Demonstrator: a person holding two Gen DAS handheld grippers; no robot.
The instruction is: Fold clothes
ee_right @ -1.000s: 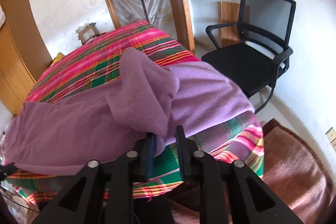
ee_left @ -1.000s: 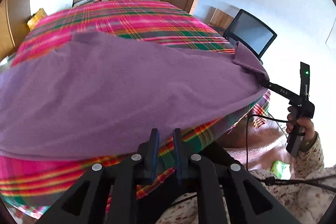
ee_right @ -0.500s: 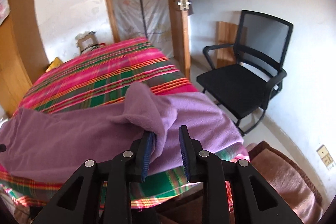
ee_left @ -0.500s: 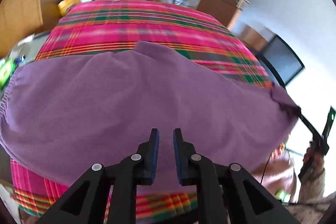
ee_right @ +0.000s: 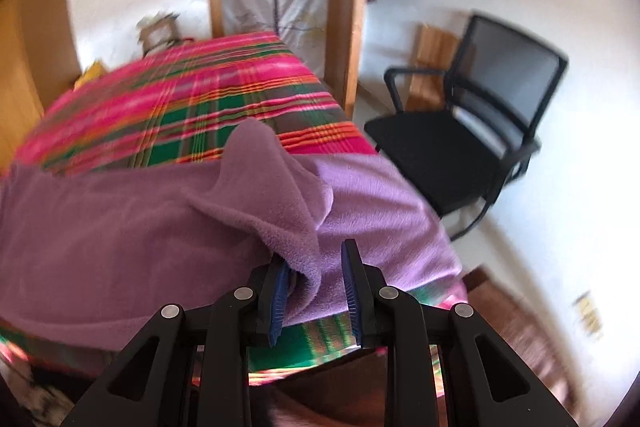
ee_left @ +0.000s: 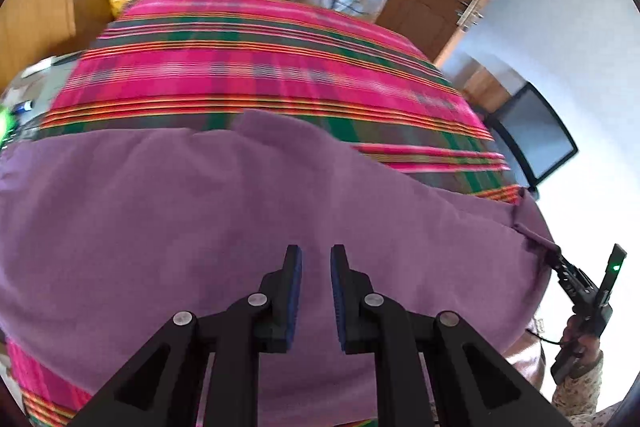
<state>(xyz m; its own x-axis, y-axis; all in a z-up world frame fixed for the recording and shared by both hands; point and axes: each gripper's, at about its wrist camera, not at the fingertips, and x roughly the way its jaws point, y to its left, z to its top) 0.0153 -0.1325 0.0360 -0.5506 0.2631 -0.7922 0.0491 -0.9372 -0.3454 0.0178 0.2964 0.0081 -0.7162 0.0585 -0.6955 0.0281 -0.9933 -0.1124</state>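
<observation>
Each gripper is matte black plastic, built from two angular linkage arms with triangular cut-outs, joined by round silver screw heads. The left gripper (ee_left: 316, 259) carries ribbed blue pads (ee_left: 295, 291) on the inner faces of its jaws; the right gripper (ee_right: 314, 259) has the same. At the lower right of the left wrist view, the right gripper's handle shows a small green light, a thin black cable, and a cream sleeve (ee_left: 580, 393) with a small floral print.
</observation>
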